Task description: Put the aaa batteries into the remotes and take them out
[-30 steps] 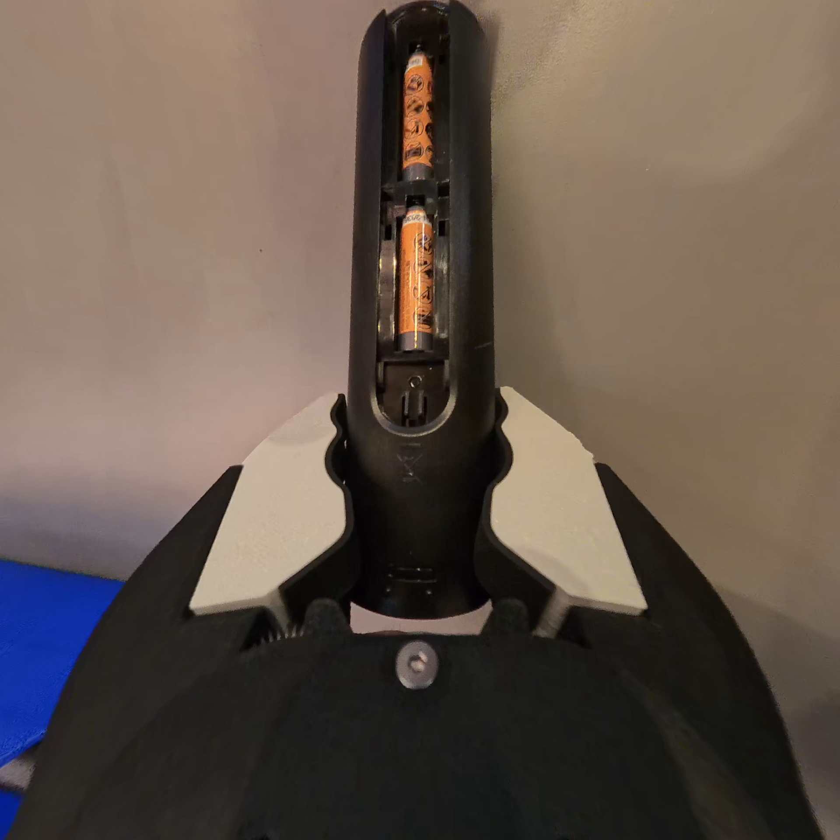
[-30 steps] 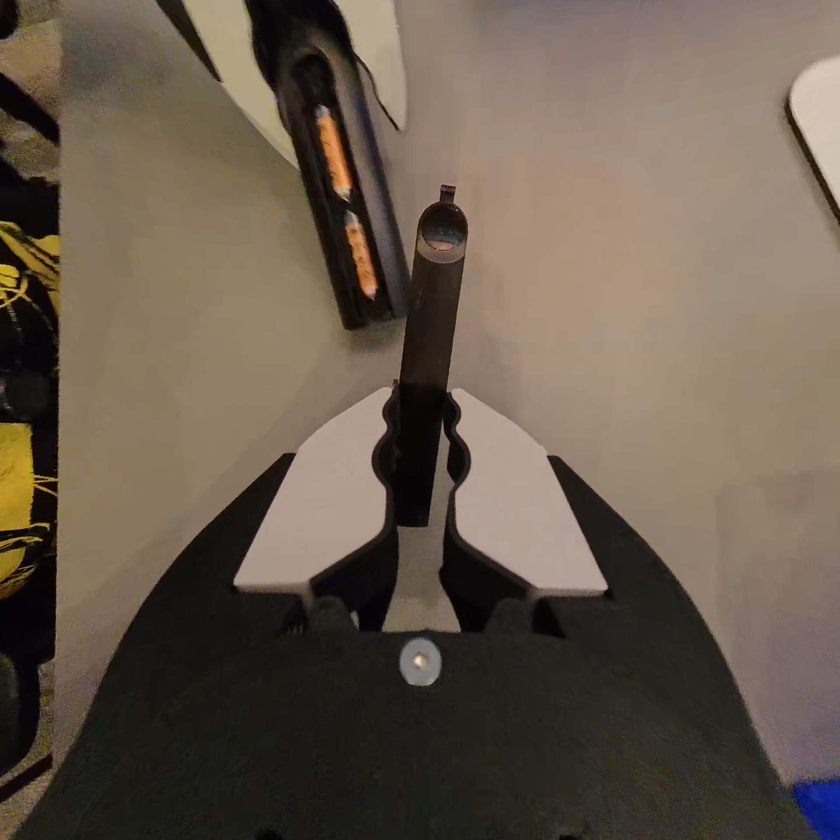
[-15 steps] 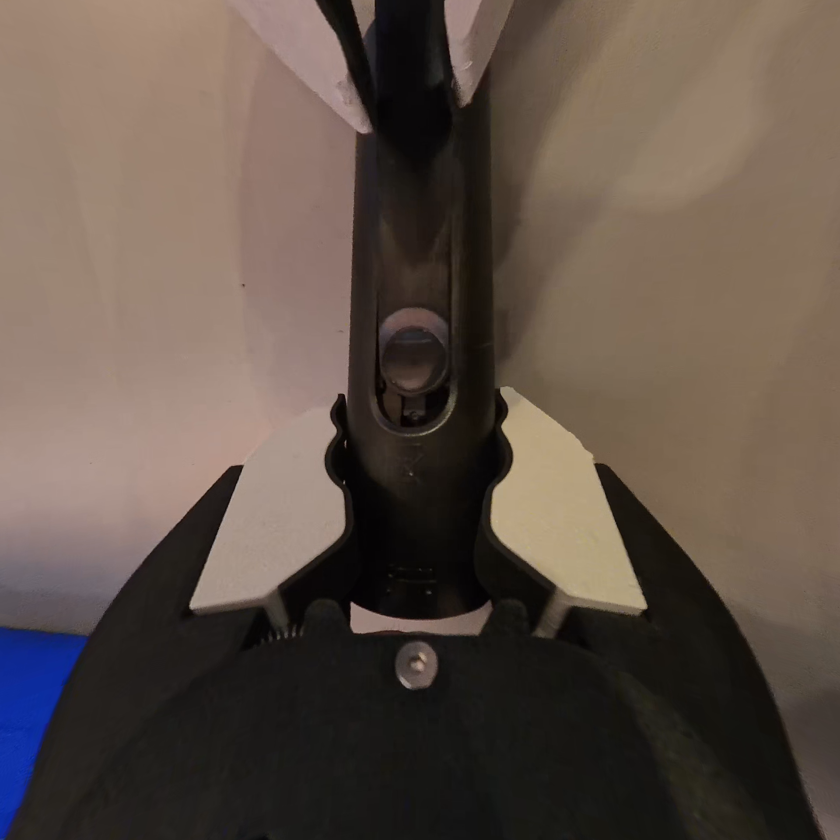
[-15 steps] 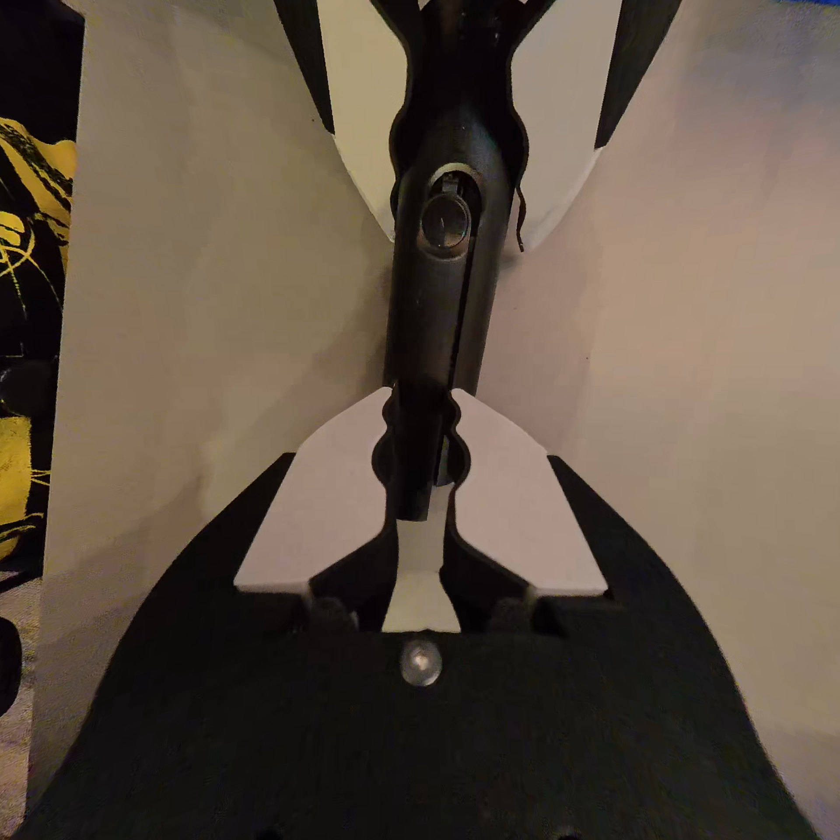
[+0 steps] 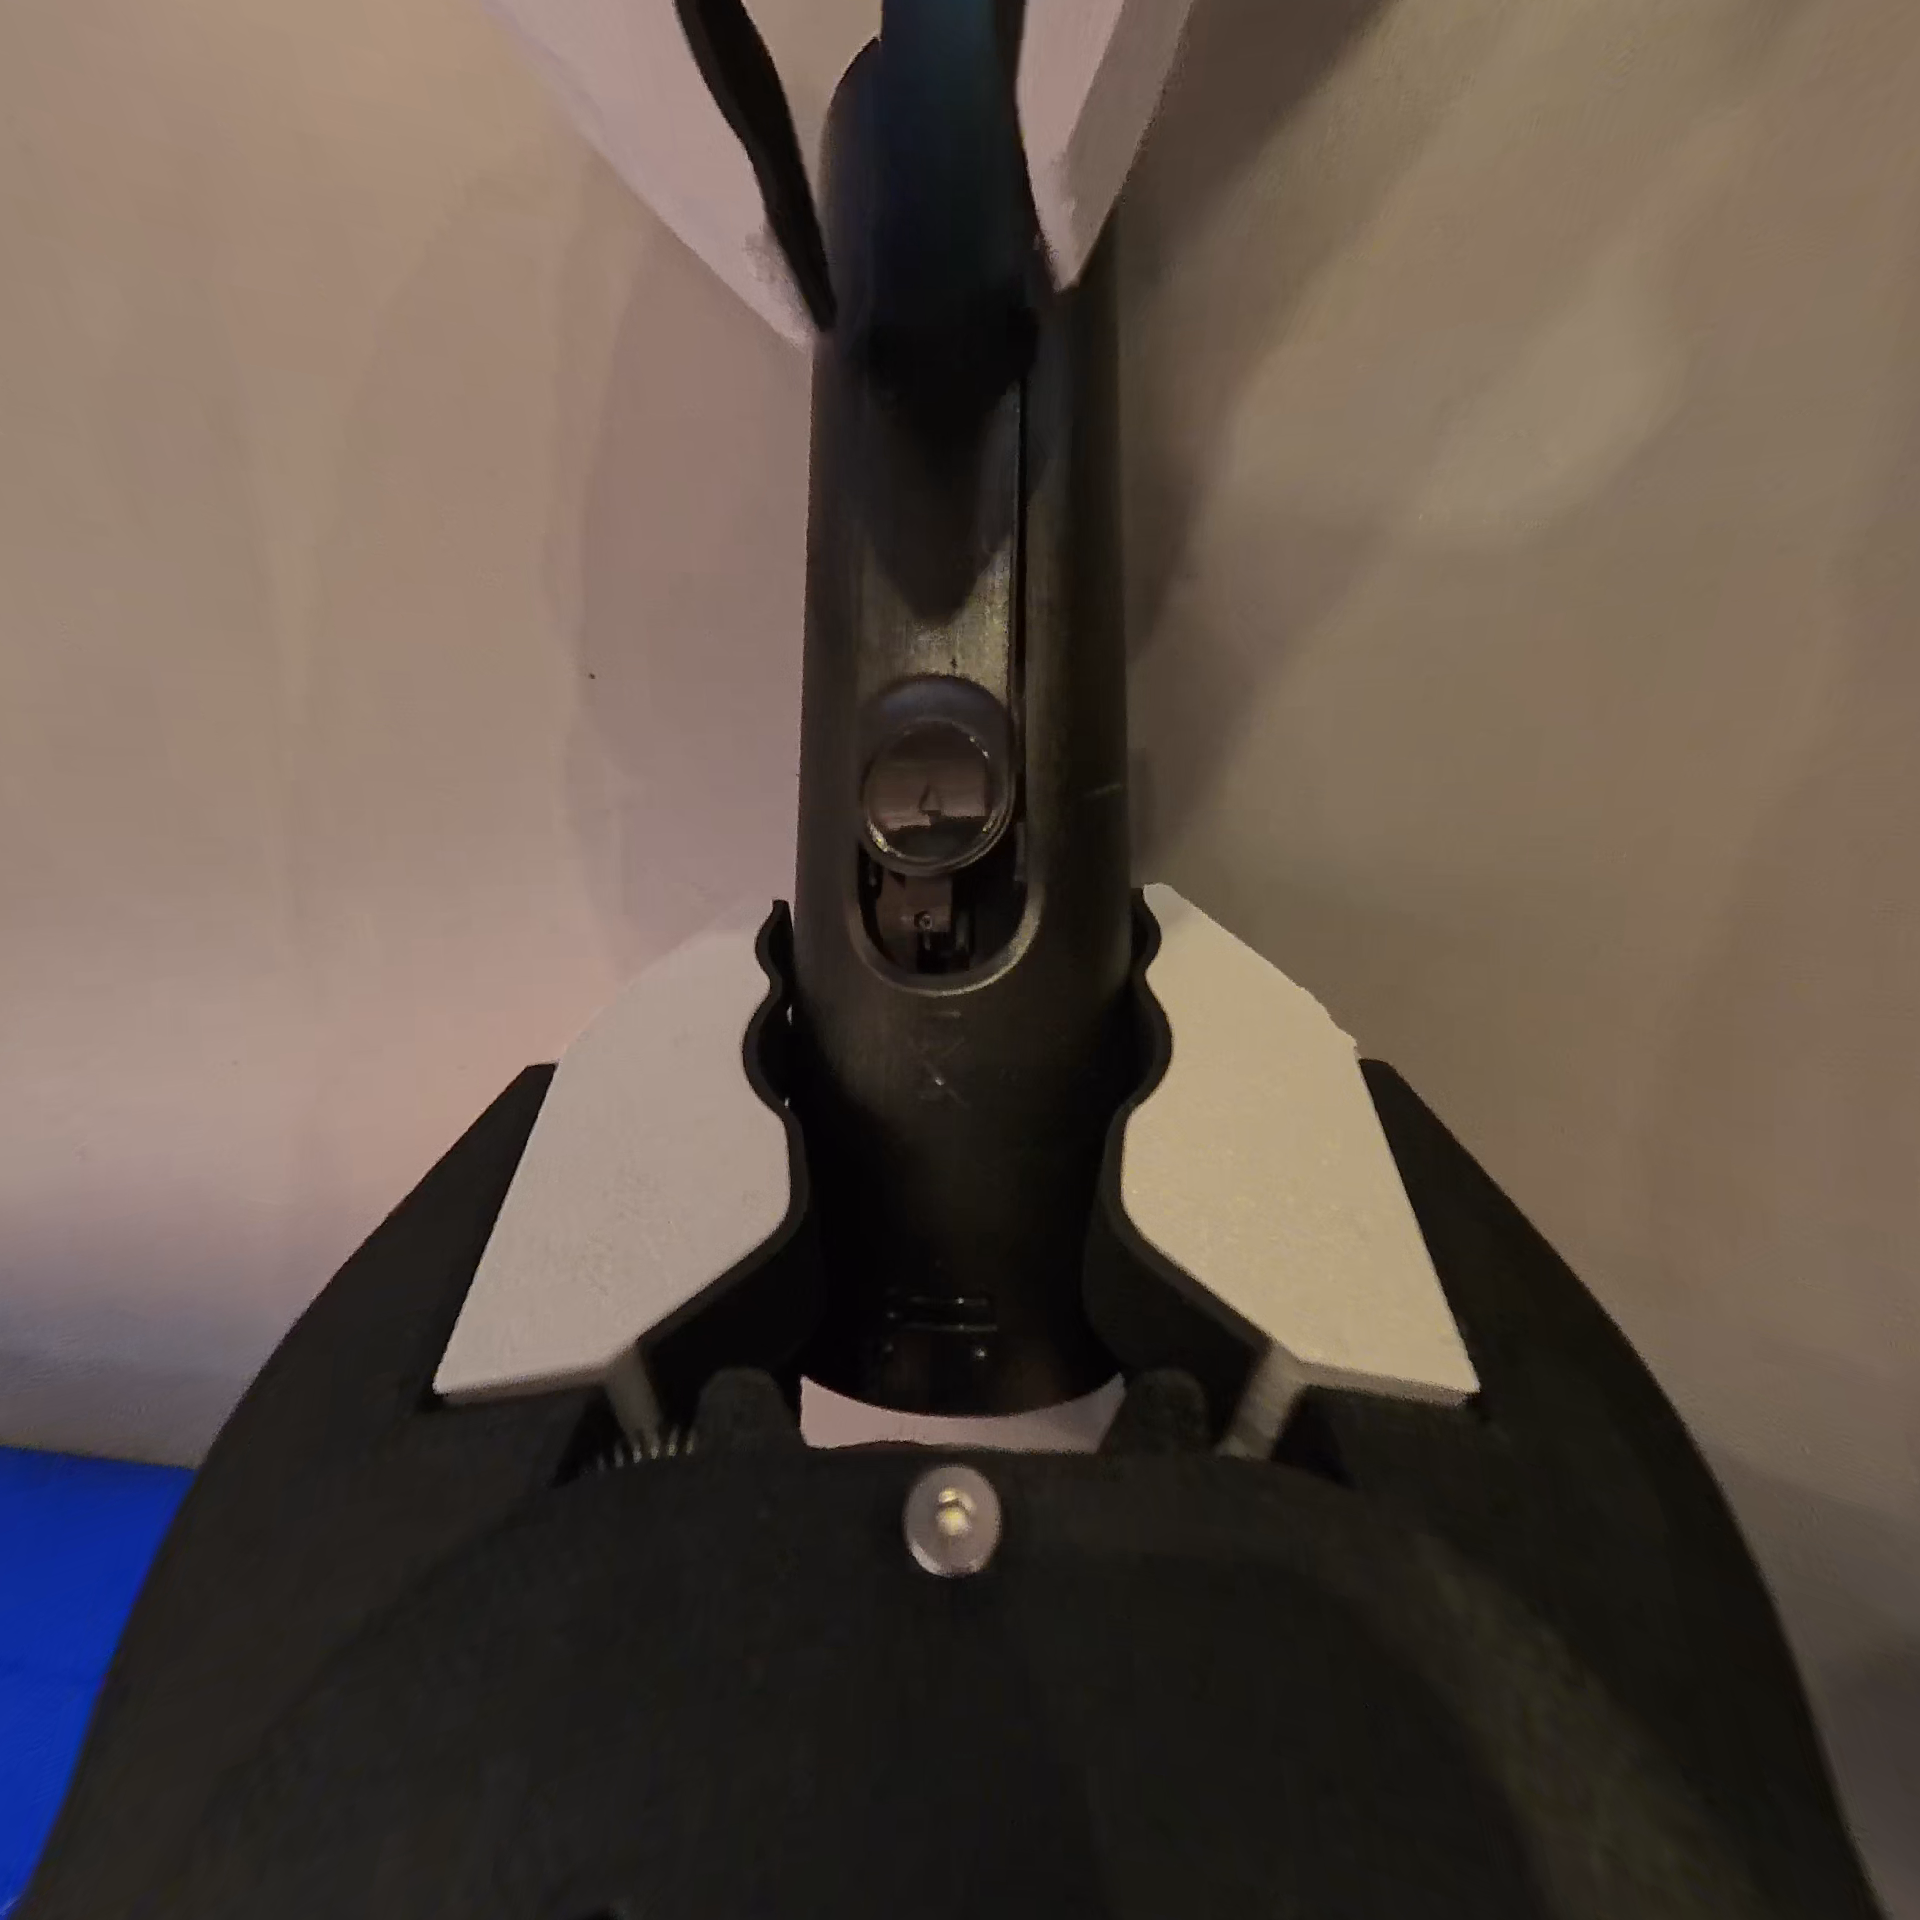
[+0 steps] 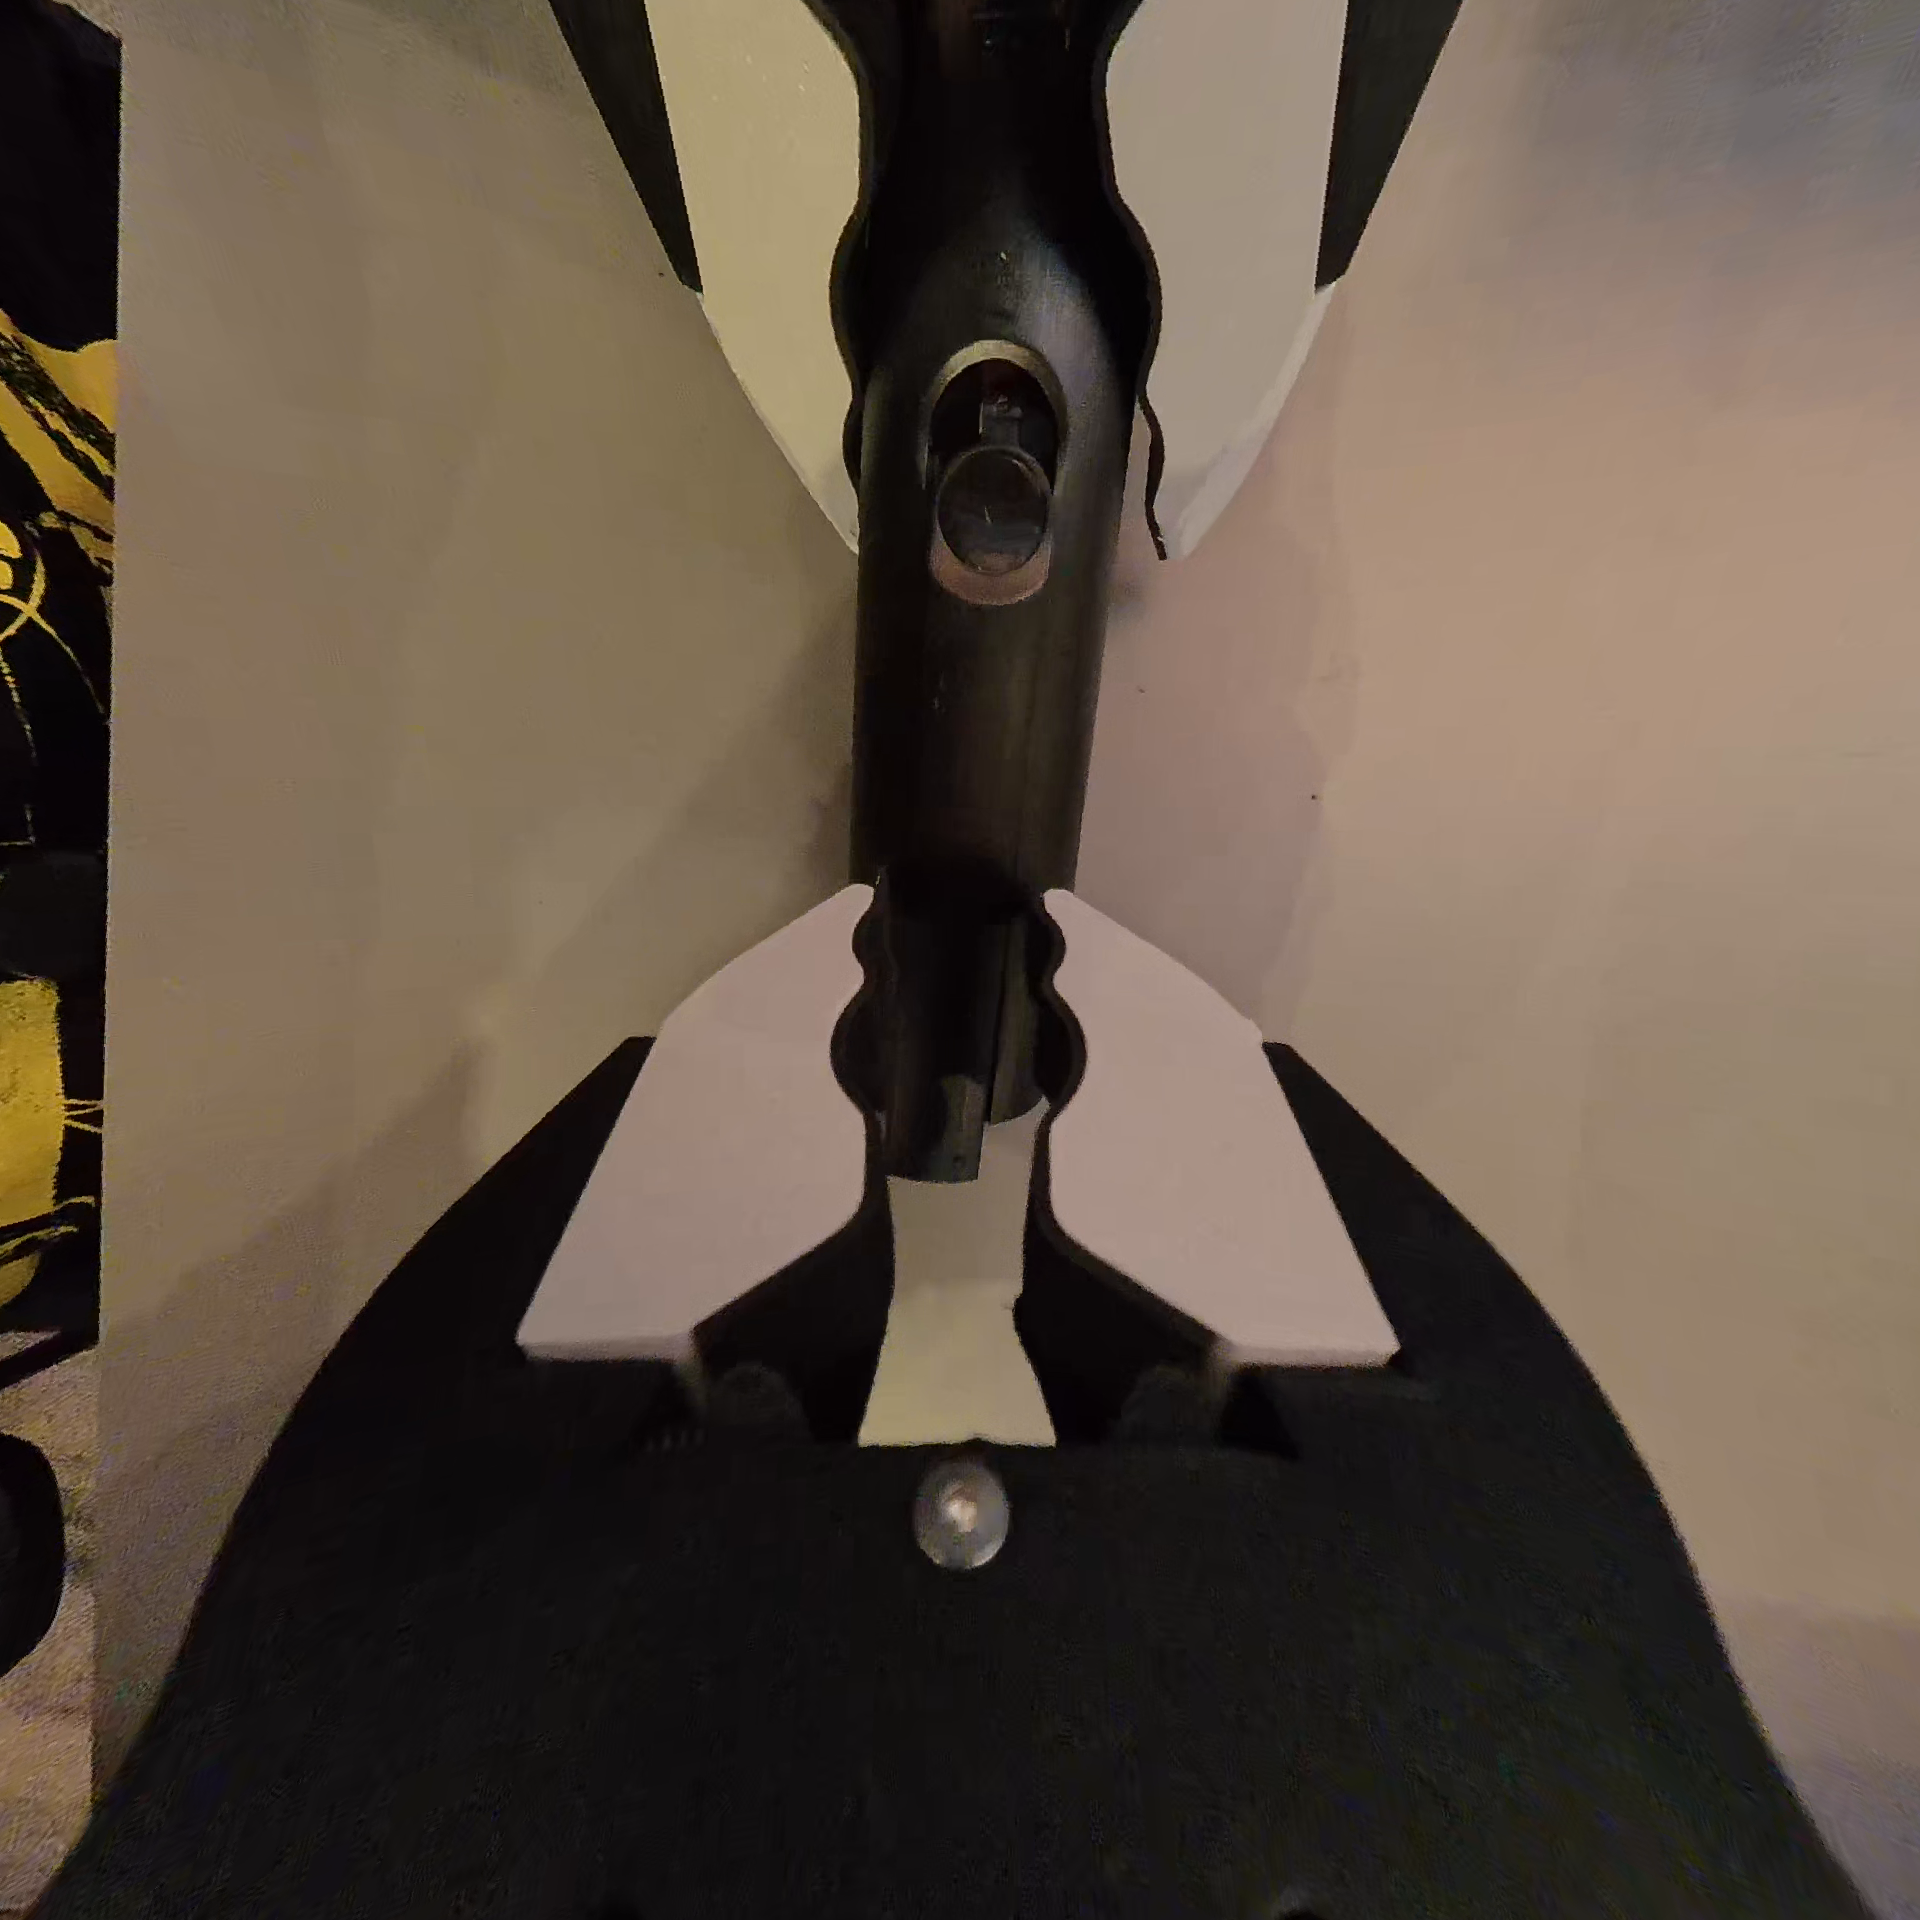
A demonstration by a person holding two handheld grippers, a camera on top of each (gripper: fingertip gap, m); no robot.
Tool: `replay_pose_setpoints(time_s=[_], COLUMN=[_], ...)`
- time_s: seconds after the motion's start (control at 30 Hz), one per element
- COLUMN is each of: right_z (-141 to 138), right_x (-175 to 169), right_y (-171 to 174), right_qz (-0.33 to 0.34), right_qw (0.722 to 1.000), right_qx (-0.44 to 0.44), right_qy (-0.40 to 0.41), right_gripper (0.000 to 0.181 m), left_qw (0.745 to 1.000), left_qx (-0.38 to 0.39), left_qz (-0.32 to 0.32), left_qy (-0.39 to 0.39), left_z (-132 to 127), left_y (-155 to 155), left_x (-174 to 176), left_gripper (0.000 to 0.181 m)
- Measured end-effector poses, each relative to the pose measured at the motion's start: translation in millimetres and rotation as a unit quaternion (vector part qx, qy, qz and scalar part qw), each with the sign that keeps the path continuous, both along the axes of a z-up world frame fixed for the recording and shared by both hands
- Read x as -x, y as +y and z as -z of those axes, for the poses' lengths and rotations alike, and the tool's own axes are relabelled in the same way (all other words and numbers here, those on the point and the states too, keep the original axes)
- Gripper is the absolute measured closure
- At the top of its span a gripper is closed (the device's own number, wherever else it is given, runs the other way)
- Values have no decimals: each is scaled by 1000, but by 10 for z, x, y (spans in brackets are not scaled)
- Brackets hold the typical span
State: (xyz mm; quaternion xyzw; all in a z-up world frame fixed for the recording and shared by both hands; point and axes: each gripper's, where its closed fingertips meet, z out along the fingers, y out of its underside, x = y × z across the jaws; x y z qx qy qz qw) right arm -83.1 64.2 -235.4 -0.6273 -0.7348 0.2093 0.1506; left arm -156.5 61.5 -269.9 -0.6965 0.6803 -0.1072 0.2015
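My left gripper (image 5: 961, 1049) clamps the long black plastic remote (image 5: 961, 1091) by its end above the pale table (image 5: 312, 623). My right gripper (image 6: 961, 997) pinches the narrow black battery cover (image 6: 971, 727), laid along the remote's back, its round end short of seating, batteries hidden.

A pale, off-white counter (image 5: 364, 623) fills most of both views, lit warmly and unevenly, with soft pinkish and yellowish patches and broad blurred shadows across it; in the left wrist view a bright blue surface (image 5: 73, 1538) shows at the lower left corner, beyond the counter's edge; in the right wrist view the counter's left edge runs straight up the frame, and past it lies a dark area with a black and yellow patterned thing (image 6: 47, 935) (what it is cannot be told), with greyish floor (image 6: 42, 1382) below.
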Motion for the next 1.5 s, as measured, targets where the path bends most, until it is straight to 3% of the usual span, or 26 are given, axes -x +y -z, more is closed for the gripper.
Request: replay_pose_setpoints(time_s=[0.43, 0.63, 0.77, 0.83, 0.97, 1.03, 1.1, 1.23, 1.5], right_z=[-18, -83, -399, -633, -789, -772, -794, -984, -1052], right_x=[43, 15, -149, -255, -540, -571, -513, -457, -402], right_y=[-41, 14, 138, 197, 297, 234, 104, 19, -65], right_qz=[-25, -9, 71, 131, 219, 224, 202, 160, 118], right_qw=[1000, 1000, 989, 953, 828, 784, 756, 678, 627], right_qx=[-14, -24, 40, 135, 324, 383, 423, 501, 559], right_qy=[5, 9, 121, 237, 401, 435, 457, 513, 530], right_gripper=[164, 141, 127, 116, 107, 104, 98, 95, 98], left_qw=[1000, 999, 997, 994, 987, 983, 981, 976, 972], left_qx=[-11, -21, -41, -54, -88, -100, -111, -130, -153], left_qz=[9, 7, 0, -6, -12, -13, -7, 6, 26], left_qy=[-5, -26, -65, -91, -135, -152, -159, -174, -175], left_z=[-54, -119, -253, -353, -563, -651, -716, -818, -881], left_y=[-25, -5, 28, 48, 86, 87, 74, 37, -1], left_x=[-68, -112, -143, -163, -229, -281, -334, -441, -538], left_gripper=[121, 121, 121, 121, 121, 121, 121, 121, 121])
